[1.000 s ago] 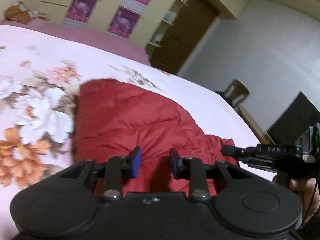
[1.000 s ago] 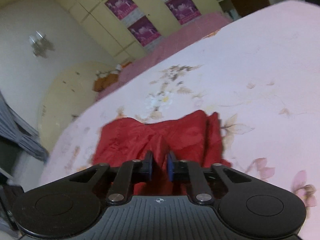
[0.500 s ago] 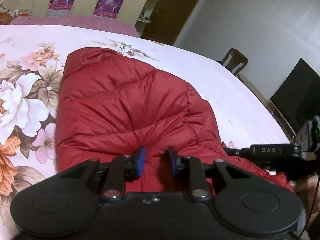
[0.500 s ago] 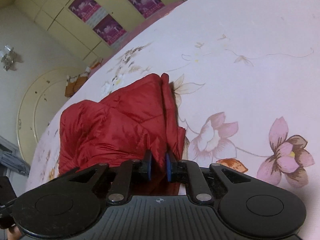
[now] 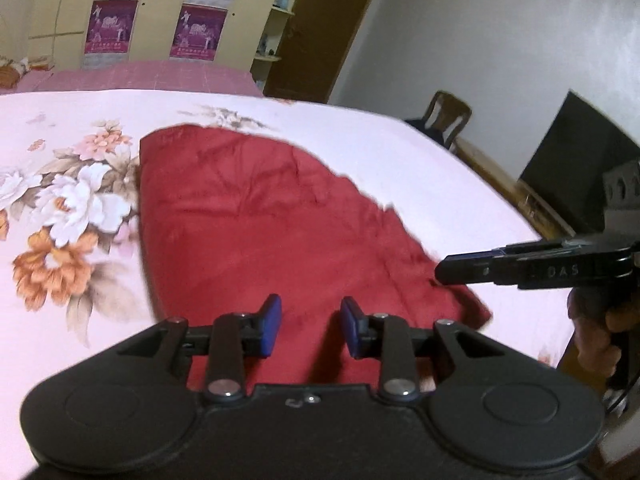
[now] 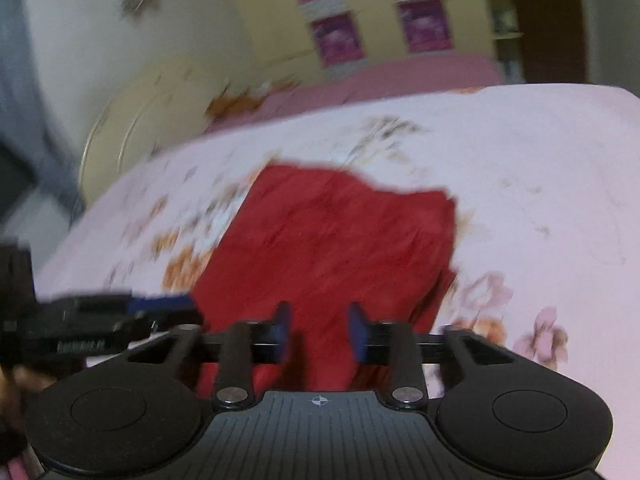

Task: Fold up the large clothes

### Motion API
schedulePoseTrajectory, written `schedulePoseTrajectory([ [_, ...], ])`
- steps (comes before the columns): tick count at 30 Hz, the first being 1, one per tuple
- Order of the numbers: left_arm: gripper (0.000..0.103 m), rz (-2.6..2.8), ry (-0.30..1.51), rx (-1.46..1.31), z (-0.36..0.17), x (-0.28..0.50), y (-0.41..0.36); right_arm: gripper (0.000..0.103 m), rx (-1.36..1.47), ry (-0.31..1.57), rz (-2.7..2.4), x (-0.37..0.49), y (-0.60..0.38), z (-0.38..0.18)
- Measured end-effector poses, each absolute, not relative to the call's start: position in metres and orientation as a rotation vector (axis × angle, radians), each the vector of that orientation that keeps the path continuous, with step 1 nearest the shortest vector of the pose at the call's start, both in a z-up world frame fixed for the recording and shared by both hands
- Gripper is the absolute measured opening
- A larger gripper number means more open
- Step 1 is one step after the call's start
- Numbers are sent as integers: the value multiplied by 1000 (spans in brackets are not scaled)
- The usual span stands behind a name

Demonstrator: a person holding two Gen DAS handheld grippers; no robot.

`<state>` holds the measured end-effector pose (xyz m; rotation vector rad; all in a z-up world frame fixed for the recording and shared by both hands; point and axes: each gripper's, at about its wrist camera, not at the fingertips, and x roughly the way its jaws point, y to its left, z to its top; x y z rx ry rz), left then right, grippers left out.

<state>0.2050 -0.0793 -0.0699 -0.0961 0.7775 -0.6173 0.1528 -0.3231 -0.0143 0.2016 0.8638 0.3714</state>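
Nearest to me, my left gripper (image 5: 308,326) has its blue pads spread and its jaws are opening; nothing is pinched, only red cloth behind the gap. My right gripper (image 6: 319,332) reads the same: jaws opening, pads apart, no fabric between them. The red padded jacket (image 5: 272,220) lies folded on the floral bedspread (image 5: 60,208), its long axis running from the near edge toward the far wardrobe (image 5: 160,12). The left view alone shows a chair (image 5: 448,116) and a dark screen (image 5: 576,168) at far right. The right view alone shows a rounded headboard (image 6: 132,120) at far left; it is blurred, so the jacket's right edge is possibly doubled over.
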Motion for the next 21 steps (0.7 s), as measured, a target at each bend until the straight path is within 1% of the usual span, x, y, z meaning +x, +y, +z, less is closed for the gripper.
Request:
schedulePoseTrajectory([
  [1,31,-610,780,-90,-72,198,-80,26,175,883,371,149,-319,-21],
  [3,30,-604,800,-100,-83,195,-82,21,115,937,353,146,-312,-40],
  [4,30,-600,802,-82,-86,193,-84,21,93,960,341,146,-311,-52],
  [6,30,-586,811,-52,-97,194,-90,21,105,993,332,149,-312,-73],
  [9,29,-563,834,-98,-105,199,-86,21,134,999,343,153,-322,-92],
  [12,27,-559,832,-118,-89,203,-81,21,130,1009,368,155,-328,-82],
  [13,32,-546,798,-115,-80,202,-79,21,129,978,361,154,-333,-71],
  [14,35,-539,767,-117,-72,205,-75,21,138,921,352,152,-341,-57],
  [15,34,-534,746,-124,-66,211,-72,21,154,883,347,154,-349,-48],
  [18,34,-508,703,-129,-56,251,-68,21,184,792,300,181,-365,-26],
  [21,34,-498,712,-156,-61,299,-73,21,189,755,262,223,-363,-23],
])
